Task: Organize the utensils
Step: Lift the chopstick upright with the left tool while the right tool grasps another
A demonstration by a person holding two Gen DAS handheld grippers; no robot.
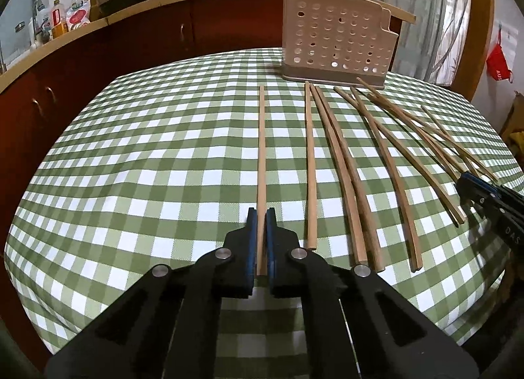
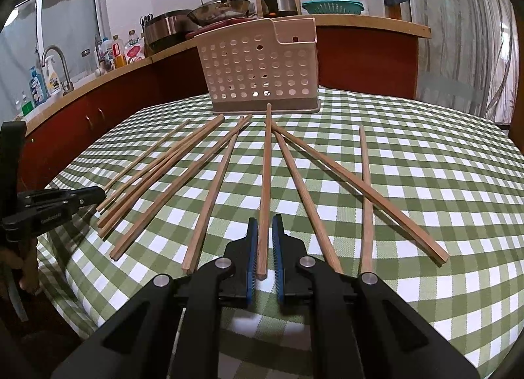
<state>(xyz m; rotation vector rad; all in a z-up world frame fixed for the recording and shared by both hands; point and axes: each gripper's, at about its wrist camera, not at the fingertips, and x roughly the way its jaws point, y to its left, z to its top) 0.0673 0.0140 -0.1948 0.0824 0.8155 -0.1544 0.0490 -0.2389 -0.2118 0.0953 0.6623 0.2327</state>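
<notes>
Left hand-held gripper (image 1: 261, 215) pinching chopstick (image 1: 261, 150), holder (image 1: 337, 38) beyond

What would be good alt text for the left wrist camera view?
The left gripper is closed on the near end of a wooden chopstick lying on a green checked tablecloth. More chopsticks fan out to its right, before a perforated beige utensil holder.

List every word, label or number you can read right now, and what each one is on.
"DAS": white letters on the black body of the right gripper, cut off at the frame edge.
"AUS": partial white print on the red bag hanging at the far right.
White lettering on the left gripper body: too blurred to read.
Labels on the bottles along the counter: too small to read.
Nothing printed on the utensil holder or chopsticks.
</notes>
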